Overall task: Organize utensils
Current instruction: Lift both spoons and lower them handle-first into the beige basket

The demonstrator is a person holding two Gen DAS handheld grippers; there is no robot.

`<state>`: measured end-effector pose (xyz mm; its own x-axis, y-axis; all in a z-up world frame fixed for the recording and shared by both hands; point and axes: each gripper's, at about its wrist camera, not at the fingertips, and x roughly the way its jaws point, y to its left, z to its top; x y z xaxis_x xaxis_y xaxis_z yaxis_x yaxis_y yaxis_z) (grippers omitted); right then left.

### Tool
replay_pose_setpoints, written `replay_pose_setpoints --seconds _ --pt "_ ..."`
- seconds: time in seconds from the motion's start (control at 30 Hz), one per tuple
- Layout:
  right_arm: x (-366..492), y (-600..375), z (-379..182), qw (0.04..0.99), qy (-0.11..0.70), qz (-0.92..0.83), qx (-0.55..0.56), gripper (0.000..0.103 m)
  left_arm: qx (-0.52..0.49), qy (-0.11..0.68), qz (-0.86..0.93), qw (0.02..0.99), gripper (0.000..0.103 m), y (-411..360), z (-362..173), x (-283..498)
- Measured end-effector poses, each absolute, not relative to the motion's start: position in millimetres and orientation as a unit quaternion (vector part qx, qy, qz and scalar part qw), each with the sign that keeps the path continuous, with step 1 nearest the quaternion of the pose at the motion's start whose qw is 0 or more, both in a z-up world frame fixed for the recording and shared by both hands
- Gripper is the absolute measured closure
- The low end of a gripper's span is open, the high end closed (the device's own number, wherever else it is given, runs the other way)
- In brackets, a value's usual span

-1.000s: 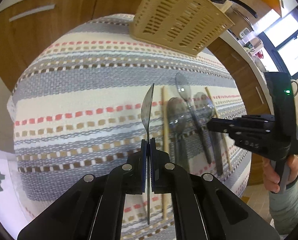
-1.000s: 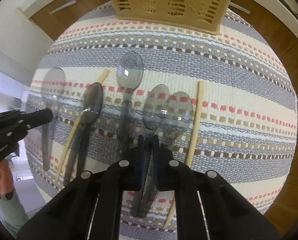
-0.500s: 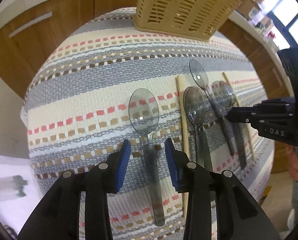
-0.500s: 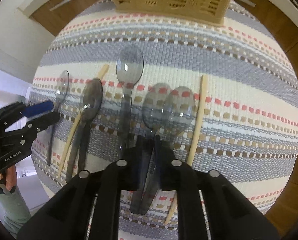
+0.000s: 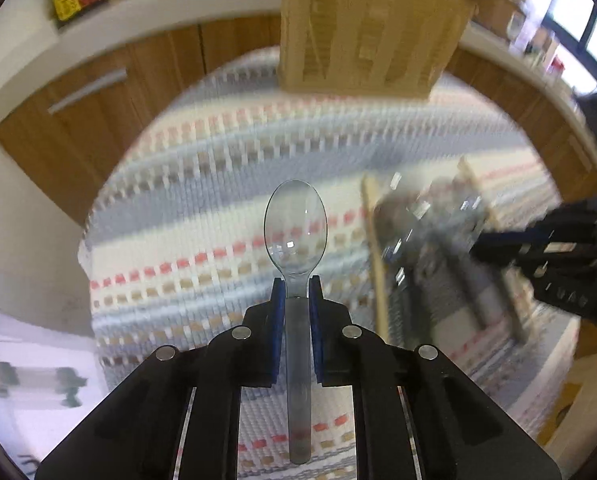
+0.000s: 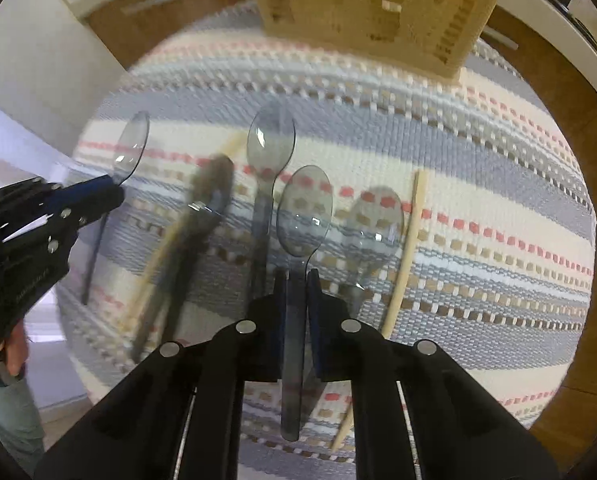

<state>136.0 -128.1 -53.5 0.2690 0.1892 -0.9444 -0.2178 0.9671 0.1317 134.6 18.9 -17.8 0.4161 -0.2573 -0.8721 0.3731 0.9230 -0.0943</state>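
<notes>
Gripping one clear spoon by its neck, left gripper jaws closed on it above the striped cloth. Right gripper likewise clamps a second spoon, bowl forward. Basket waits beyond, presumably their destination; remaining spoons and chopsticks lie on the cloth.

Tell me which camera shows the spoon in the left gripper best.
Left wrist view: the spoon is sharp and centred, its handle clamped in the left gripper, bowl pointing toward the basket. The right wrist view shows only its bowl at the left edge, handle blurred behind that gripper.
</notes>
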Motion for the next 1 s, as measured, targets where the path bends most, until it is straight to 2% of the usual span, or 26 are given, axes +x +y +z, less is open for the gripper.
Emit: replay_pose_setpoints --seconds 0.33,0.53,0.77,1.0 --pt "134 -161 49 0.876 0.444 0.185 0.031 0.094 -0.015 0.341 -0.236 0.910 0.093 18 105 147" --pt "147 -192 107 0.925 0.332 0.176 0.048 0.094 -0.037 0.254 -0.242 0.936 0.093 1 155 176" --pt "172 -223 149 0.963 0.214 0.146 0.074 0.094 -0.047 0.184 -0.237 0.953 0.093 -25 174 217" --pt "213 -236 139 0.986 0.141 0.056 0.070 0.094 -0.064 0.119 -0.238 0.962 0.093 -38 158 250"
